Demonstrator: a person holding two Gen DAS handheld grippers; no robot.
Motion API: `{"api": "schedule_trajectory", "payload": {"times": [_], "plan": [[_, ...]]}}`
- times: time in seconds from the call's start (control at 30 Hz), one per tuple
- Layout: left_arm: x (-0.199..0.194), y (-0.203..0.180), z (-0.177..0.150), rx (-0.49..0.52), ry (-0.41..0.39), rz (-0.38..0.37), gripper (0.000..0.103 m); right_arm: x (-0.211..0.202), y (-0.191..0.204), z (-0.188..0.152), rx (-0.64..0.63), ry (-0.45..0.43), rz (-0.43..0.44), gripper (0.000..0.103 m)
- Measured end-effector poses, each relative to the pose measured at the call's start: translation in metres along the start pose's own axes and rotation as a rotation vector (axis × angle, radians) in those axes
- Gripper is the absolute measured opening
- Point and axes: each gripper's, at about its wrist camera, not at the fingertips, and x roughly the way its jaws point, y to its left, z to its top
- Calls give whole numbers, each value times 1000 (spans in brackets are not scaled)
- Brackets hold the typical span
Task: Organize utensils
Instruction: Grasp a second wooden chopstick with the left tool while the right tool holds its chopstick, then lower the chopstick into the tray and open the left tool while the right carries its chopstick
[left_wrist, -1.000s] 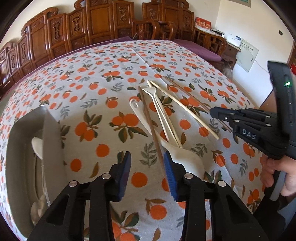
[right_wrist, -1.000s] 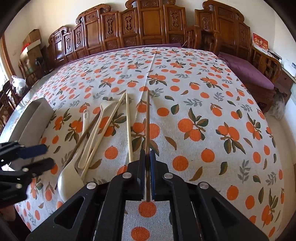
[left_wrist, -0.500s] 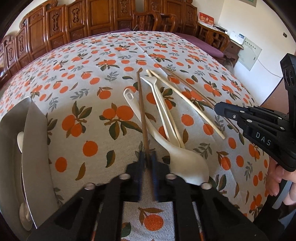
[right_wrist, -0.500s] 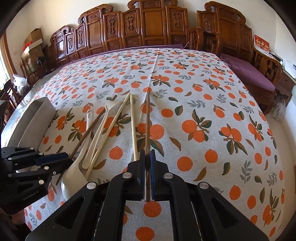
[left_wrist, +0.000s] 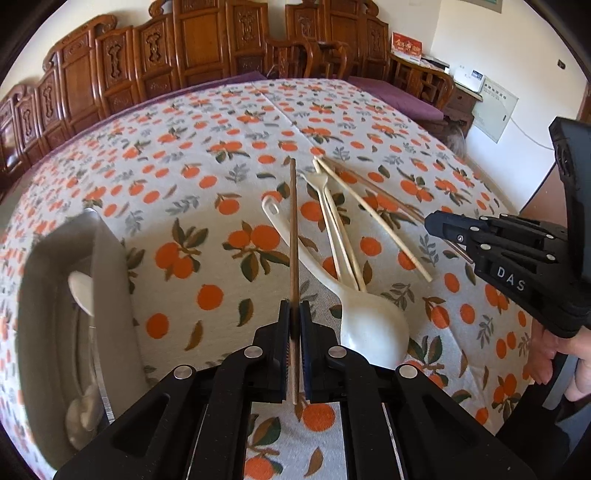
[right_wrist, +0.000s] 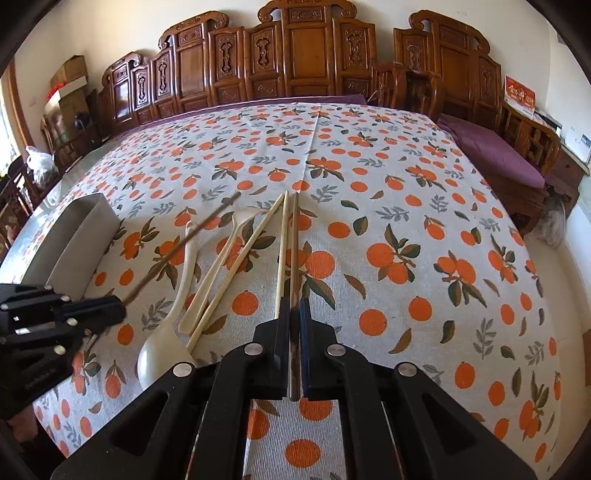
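My left gripper is shut on a dark brown chopstick and holds it lifted above the cloth; the same chopstick shows in the right wrist view. My right gripper is shut on another dark brown chopstick. On the cloth lie a cream spoon, a cream fork and two pale chopsticks. In the right wrist view the spoon, the fork and a pale chopstick lie left of my right gripper.
A metal tray stands at the left and holds a white spoon; it also shows in the right wrist view. The orange-print tablecloth covers the table. Carved wooden chairs line the far side.
My left gripper went from open to shut on the dark chopstick and has lifted it off the cloth. My right gripper stays shut on its chopstick.
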Motion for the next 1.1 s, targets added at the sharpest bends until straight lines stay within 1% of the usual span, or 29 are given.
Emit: {"api": "schedule_trajectory", "payload": {"times": [0.17,0.37,0.7,0.9,1.1], "plan": [[-24,3,4,16,-24,24,4,-21,2,8,-9,-26,-4,6],[-65,12,6,15,-59,49,4,-51,17,14,-64,-55,-19,6],[-117,34,-5,10,-100,103,4,-109,55,23,-118,-138,17,6],[-128,49,-17,-17,-97,112,4,-129,82,24,-158,-165,46,6],[-128,72,-29,-51,-87,125,4,-128,106,21,-193,-158,66,6]]}}
